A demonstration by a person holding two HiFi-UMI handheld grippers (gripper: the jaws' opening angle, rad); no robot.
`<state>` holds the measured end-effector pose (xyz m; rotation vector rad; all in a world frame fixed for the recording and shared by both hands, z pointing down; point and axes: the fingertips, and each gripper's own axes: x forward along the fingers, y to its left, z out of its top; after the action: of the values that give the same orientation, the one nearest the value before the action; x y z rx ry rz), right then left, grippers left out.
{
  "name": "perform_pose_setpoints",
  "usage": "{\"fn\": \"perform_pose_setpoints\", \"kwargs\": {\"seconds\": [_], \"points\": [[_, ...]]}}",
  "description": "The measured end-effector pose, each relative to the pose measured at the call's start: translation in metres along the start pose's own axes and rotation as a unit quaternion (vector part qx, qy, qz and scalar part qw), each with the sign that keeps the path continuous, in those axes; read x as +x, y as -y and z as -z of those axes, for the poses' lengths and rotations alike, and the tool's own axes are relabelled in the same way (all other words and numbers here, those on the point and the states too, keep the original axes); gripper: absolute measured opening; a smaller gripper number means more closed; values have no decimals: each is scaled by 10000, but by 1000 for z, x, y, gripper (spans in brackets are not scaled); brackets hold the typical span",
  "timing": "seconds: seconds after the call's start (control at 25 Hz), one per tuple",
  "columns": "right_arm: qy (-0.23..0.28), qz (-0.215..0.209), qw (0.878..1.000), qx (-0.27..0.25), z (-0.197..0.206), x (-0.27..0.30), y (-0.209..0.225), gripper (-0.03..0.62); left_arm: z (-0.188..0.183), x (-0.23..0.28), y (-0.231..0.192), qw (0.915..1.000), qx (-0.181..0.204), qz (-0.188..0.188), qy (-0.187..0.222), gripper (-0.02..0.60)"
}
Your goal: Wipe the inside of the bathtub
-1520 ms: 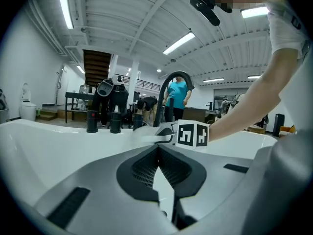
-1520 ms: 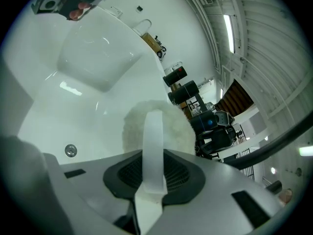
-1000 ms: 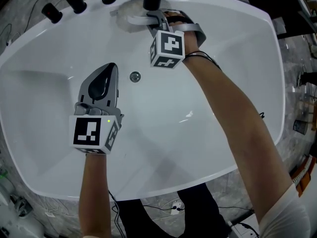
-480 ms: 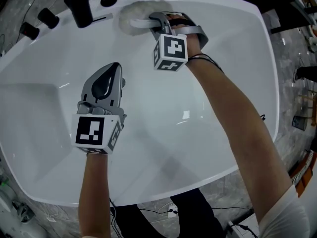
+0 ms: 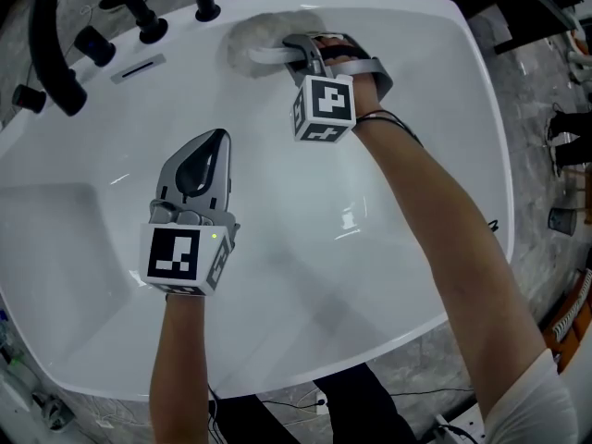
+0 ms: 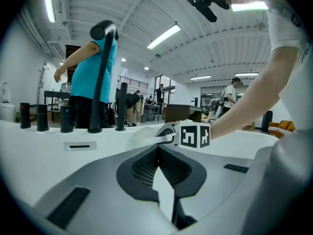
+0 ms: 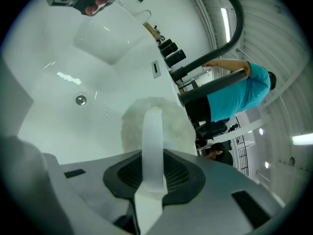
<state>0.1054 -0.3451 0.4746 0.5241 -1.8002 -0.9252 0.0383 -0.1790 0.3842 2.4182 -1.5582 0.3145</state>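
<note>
Head view steeply down over the bathtub (image 5: pixel 444 81); 2 gripper views low inside it, taps (image 5: pixel 205 7) in all 3.

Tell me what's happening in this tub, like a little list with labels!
Place: white bathtub, seen from above
Right gripper: shut on the handle of a fluffy white pad
Pad position: against the tub's inner wall, near the black taps
Left gripper: shut, nothing in it, held over the middle of the tub
Drain: uncovered, away from the pad
</note>
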Motion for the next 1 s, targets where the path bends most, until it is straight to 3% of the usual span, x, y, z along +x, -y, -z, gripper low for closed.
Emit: {"fn": "perform_pose_setpoints", "kwargs": {"seconds": [0.56, 1.0], "points": [[-612, 122, 9979, 147, 133, -17, 10, 91, 1, 64, 70, 9988, 133, 461, -39, 11], [-852, 182, 9961, 135, 197, -28, 19, 91, 0, 95, 98, 9974, 248, 671, -74, 11]]}}
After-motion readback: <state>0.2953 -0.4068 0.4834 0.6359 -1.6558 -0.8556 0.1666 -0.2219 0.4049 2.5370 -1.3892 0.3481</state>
